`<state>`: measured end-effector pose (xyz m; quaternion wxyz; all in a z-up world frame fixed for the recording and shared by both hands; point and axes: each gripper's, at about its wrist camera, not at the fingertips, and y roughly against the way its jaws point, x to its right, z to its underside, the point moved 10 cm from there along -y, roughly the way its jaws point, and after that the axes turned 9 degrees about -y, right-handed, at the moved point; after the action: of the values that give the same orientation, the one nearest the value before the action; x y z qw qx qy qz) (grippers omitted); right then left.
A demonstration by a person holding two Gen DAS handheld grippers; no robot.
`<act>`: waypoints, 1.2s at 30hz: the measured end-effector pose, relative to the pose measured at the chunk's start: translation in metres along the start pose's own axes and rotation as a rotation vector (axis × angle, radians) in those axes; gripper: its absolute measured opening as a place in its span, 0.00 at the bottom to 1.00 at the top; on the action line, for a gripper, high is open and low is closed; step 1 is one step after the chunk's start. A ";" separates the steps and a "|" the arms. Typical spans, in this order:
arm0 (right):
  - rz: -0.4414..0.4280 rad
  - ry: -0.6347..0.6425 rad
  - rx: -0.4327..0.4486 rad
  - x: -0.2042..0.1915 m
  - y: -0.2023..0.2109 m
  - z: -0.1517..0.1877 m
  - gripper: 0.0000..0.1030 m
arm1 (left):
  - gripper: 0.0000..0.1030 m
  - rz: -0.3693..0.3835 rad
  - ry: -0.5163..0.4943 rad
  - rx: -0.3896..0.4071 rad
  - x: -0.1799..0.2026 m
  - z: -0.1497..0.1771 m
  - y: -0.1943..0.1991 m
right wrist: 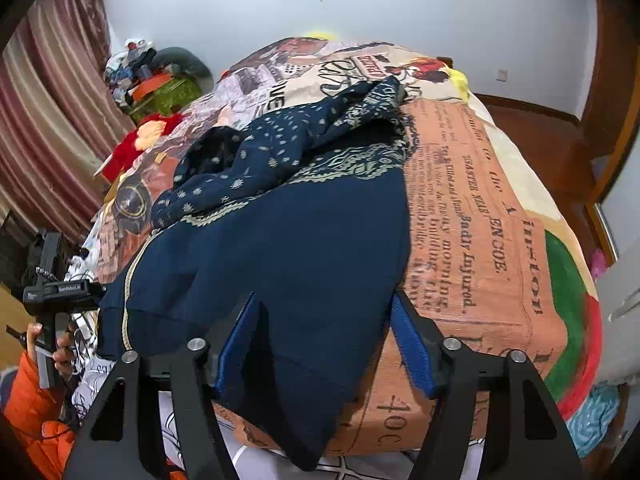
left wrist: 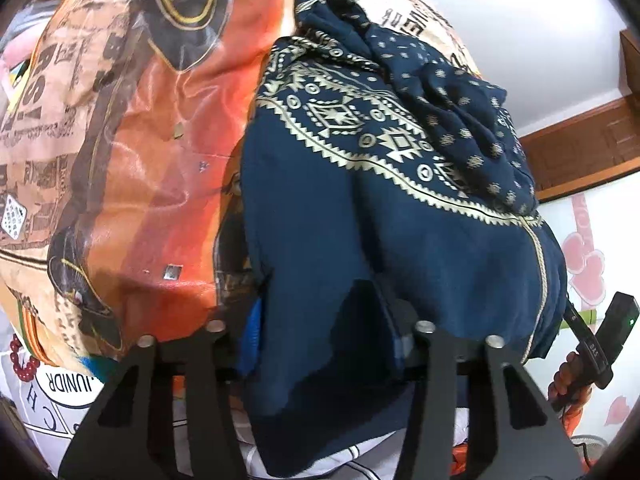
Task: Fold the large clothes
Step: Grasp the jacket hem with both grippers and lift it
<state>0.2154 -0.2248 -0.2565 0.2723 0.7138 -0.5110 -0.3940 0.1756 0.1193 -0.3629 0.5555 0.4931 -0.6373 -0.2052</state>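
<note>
A large navy garment with cream patterned bands (left wrist: 360, 184) (right wrist: 280, 220) lies bunched on a bed covered by an orange newsprint-pattern blanket (left wrist: 152, 152) (right wrist: 472, 232). My left gripper (left wrist: 320, 320) is at the garment's near hem; the cloth drapes over its blue-padded fingers (left wrist: 252, 332), so I cannot tell how the jaws stand. My right gripper (right wrist: 324, 320) is open, its blue fingers (right wrist: 412, 344) wide apart, with the hem lying between and over them. Each gripper shows in the other's view, the right one (left wrist: 600, 336) and the left one (right wrist: 52, 292).
The bed's near edge is just below both grippers. Striped curtains (right wrist: 52, 120) and a cluttered pile (right wrist: 152, 76) are at the left, a white wall (right wrist: 400, 8) behind, wooden trim and floor (right wrist: 552, 140) at the right. My orange sleeve (right wrist: 32, 400) shows low left.
</note>
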 end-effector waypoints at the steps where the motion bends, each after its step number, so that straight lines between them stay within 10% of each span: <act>1: -0.002 0.006 -0.001 -0.001 -0.001 0.000 0.54 | 0.35 -0.005 -0.012 0.003 0.003 -0.001 0.001; 12: -0.052 -0.051 0.022 0.001 0.001 -0.011 0.10 | 0.11 -0.092 -0.167 0.123 0.033 -0.031 0.034; 25: -0.108 -0.013 0.162 -0.017 0.013 -0.085 0.07 | 0.10 -0.072 -0.307 0.362 0.100 -0.143 0.088; 36: -0.063 -0.009 0.222 -0.008 -0.040 -0.203 0.07 | 0.09 -0.106 -0.165 0.420 0.064 -0.260 0.065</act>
<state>0.4052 -0.2066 -0.1765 0.1767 0.7536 -0.5300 -0.3465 0.3931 0.1665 -0.2002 0.3752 0.6124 -0.6823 -0.1366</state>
